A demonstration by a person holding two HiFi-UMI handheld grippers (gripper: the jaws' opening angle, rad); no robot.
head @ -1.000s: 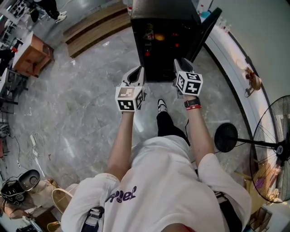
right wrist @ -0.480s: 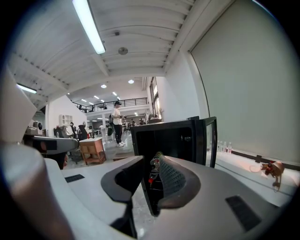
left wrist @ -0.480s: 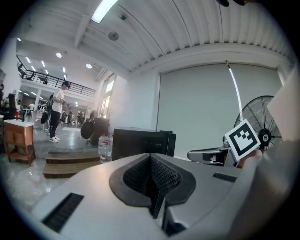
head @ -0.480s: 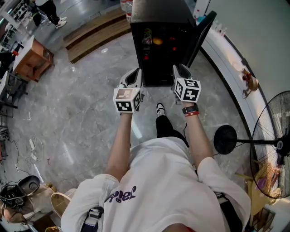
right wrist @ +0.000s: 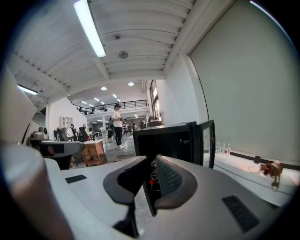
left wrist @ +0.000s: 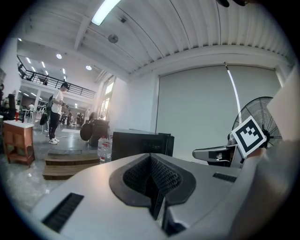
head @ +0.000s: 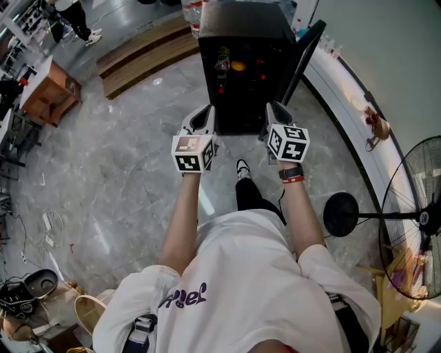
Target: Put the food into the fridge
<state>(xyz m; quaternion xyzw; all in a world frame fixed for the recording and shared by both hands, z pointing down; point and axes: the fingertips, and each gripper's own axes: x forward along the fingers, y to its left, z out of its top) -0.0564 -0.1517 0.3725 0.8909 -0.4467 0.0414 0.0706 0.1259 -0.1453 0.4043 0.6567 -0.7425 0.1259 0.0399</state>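
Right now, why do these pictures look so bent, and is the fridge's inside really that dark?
Head view: wide lens curves the room's edges; the fridge interior is dark, only orange and red spots show. Left gripper view: fisheye with black round border, far hall washed out by glare. Right gripper view: same round border; the ceiling light strip is blown out white.

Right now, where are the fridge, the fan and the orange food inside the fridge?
fridge [head: 241, 15]: head view, on its black top.
fan [head: 342, 214]: head view, on its round base.
orange food [head: 238, 66]: head view, on its middle, inside the fridge.
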